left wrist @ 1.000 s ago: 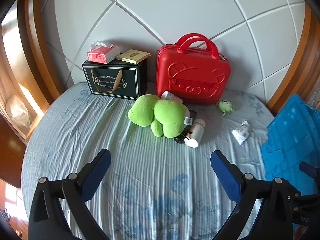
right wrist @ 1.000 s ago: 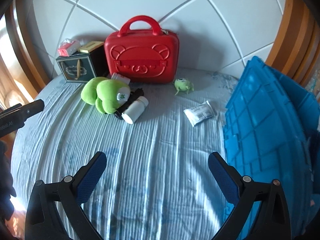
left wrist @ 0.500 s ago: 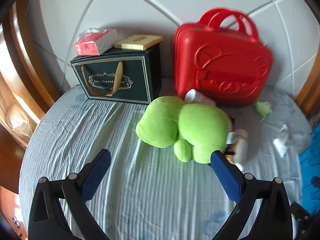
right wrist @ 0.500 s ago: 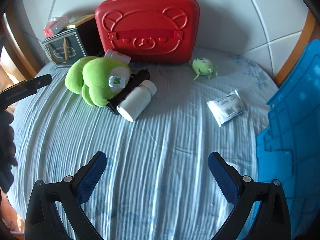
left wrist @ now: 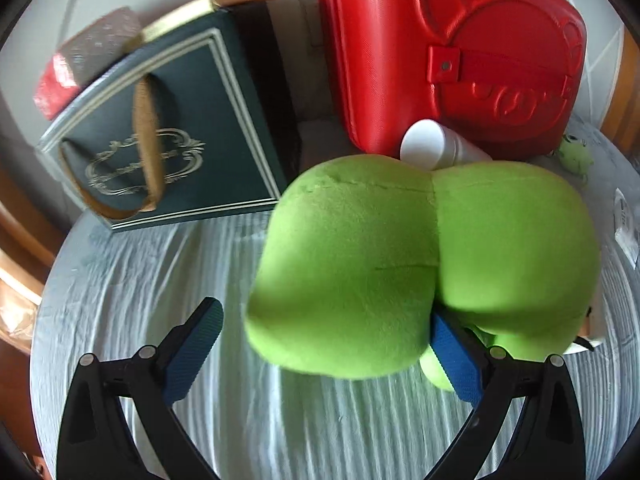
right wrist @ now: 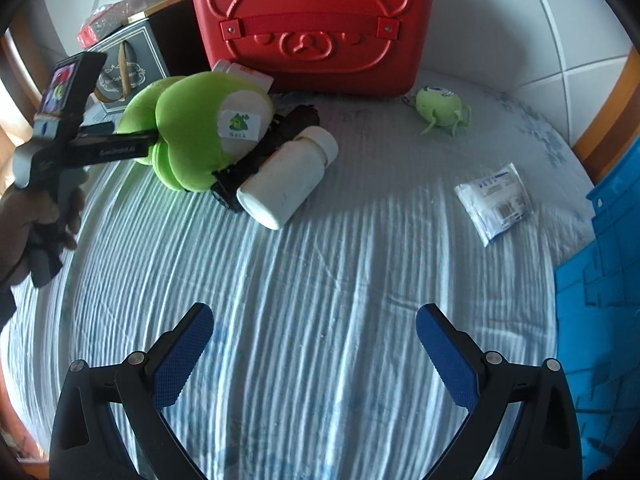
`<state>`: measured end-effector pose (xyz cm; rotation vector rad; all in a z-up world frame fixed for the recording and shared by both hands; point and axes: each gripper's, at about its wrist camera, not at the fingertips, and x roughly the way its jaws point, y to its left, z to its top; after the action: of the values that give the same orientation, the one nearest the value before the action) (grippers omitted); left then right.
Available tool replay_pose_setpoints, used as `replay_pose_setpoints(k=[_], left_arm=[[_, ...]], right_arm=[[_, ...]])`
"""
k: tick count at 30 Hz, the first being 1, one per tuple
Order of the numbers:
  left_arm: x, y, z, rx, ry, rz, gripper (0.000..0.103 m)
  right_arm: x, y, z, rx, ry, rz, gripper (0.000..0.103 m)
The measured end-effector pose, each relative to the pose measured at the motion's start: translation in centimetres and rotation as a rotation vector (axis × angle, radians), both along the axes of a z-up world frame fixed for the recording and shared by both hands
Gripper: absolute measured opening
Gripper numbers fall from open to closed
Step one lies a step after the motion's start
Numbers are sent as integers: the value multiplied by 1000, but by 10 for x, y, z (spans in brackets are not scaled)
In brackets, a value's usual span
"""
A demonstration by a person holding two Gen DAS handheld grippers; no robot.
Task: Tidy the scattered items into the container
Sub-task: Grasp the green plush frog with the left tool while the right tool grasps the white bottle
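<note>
A green plush toy [left wrist: 420,264] lies on the bed and fills the left wrist view. My left gripper [left wrist: 324,348] is open, with the plush's near lobe between its fingers and the right finger tucked under the toy. The right wrist view shows the plush [right wrist: 200,132] with the left gripper against its left side. A white bottle [right wrist: 288,176] and a black object [right wrist: 272,144] lie against the plush. A small green monster toy [right wrist: 438,110] and a white sachet [right wrist: 496,200] lie further right. My right gripper [right wrist: 314,356] is open and empty above the sheet. The blue container [right wrist: 600,264] is at the right edge.
A red bear-face case [right wrist: 312,24] stands against the white padded headboard. A dark green gift box [left wrist: 160,144] with a red packet [left wrist: 76,68] on top stands to its left. Another white bottle [left wrist: 436,146] lies behind the plush.
My left gripper has moved forward onto the green plush, which now sits between its fingers. My right gripper has moved forward and lower over the sheet.
</note>
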<state>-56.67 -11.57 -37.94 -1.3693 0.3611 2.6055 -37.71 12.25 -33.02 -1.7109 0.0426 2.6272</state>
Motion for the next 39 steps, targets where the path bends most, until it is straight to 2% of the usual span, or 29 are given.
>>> replay_pose_setpoints(k=[2, 4, 5, 6, 9, 11, 18, 24, 28, 29, 31, 32, 34, 39], left_arm=[[-8, -1, -5, 33, -6, -5, 102], [-11, -4, -5, 83, 6, -8, 96], [-10, -3, -7, 95, 5, -14, 83], [-8, -2, -7, 99, 7, -16, 78], [3, -2, -5, 124, 29, -19, 61], [13, -5, -2, 149, 43, -11, 57], [48, -26, 7, 210, 85, 51, 54], [70, -53, 6, 209, 116, 116, 54], [95, -73, 5, 196, 130, 172, 54], [99, -77, 6, 192, 133, 183, 54], [109, -86, 7, 189, 136, 200, 54], [112, -90, 6, 187, 140, 204, 54], [119, -95, 5, 187, 138, 210, 54], [129, -97, 3, 191, 136, 236, 54]], right_arm=[[-2, 1, -5, 11, -5, 2, 103], [-8, 1, -8, 17, -3, -1, 103], [-12, 2, -9, 22, 1, -5, 103], [-18, 2, -11, 22, 5, -9, 103], [-34, 2, -15, 19, 20, -19, 103], [-48, 5, -21, 0, 27, -44, 103], [-84, 6, -37, -22, 40, -115, 103], [-106, 0, -44, -80, 42, -171, 103], [-126, 0, -53, -90, 9, -243, 102], [-130, 0, -58, -78, -19, -255, 93], [-135, -1, -63, -67, -51, -273, 62], [-134, -1, -64, -43, -65, -284, 52], [-135, -2, -73, -30, -108, -281, 52], [-131, -7, -75, 12, -107, -235, 52]])
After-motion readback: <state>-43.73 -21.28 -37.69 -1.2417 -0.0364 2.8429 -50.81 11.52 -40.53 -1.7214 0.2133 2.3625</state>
